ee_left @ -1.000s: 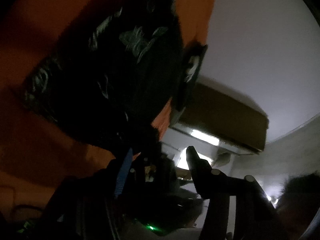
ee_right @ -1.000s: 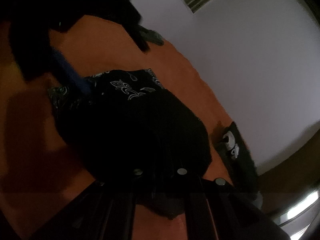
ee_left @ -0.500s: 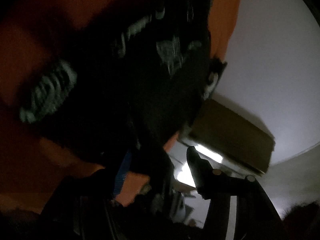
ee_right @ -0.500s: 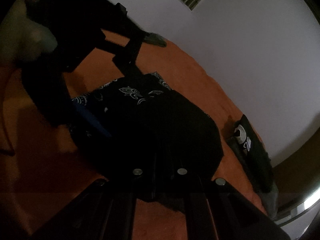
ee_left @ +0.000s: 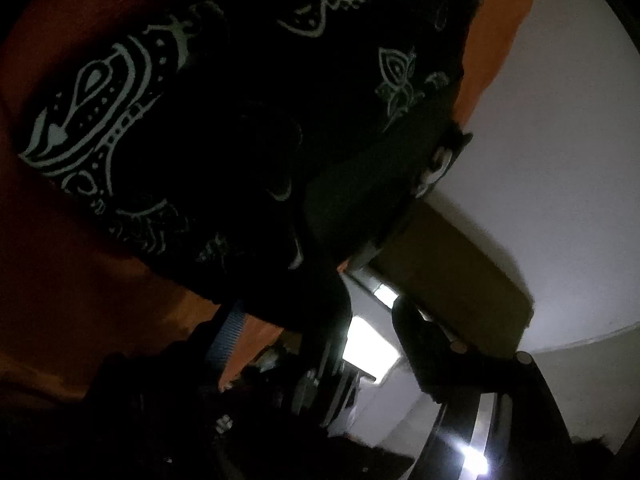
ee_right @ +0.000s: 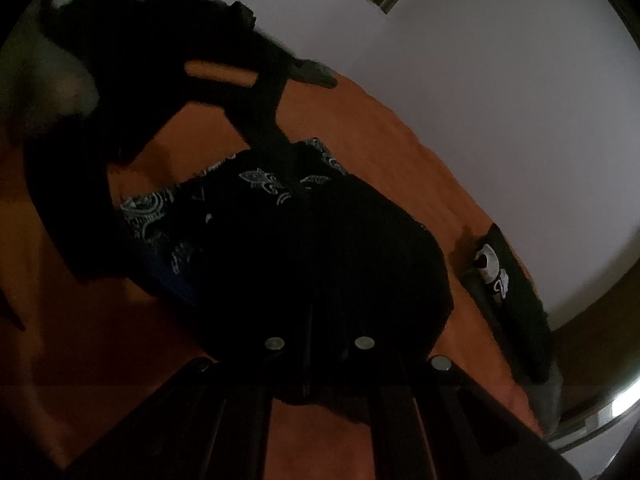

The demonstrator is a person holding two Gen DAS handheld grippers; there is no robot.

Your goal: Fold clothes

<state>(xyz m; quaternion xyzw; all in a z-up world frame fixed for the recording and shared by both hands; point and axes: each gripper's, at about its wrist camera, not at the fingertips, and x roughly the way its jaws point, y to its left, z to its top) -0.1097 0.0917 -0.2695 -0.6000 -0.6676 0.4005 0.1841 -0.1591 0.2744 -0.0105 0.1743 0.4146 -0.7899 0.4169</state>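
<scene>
A black garment (ee_left: 248, 128) with a white paisley print lies bunched on the orange bed sheet (ee_left: 80, 280). My left gripper (ee_left: 316, 322) is low at its near edge. Its jaws are opening, and a dark edge of the cloth hangs between the blue-padded finger (ee_left: 228, 328) and the black finger (ee_left: 408, 328), with neither pressing on it. In the right wrist view the left gripper (ee_right: 236, 224) reaches down onto the garment (ee_right: 320, 248) from the upper left. My right gripper (ee_right: 316, 332) is shut on a raised fold of that garment; its tips are lost in the dark cloth.
A folded dark garment with a white logo (ee_right: 504, 280) lies by the bed's right edge. A grey item (ee_right: 316, 74) sits at the far edge under the white wall (ee_right: 480, 100). Wooden furniture (ee_left: 452, 280) and a bright light (ee_left: 368, 348) lie beyond the bed.
The left gripper has sunk toward the garment and rolled, so the print fills more of its view, and its fingers stand wider apart. The right gripper keeps its grip and barely moves.
</scene>
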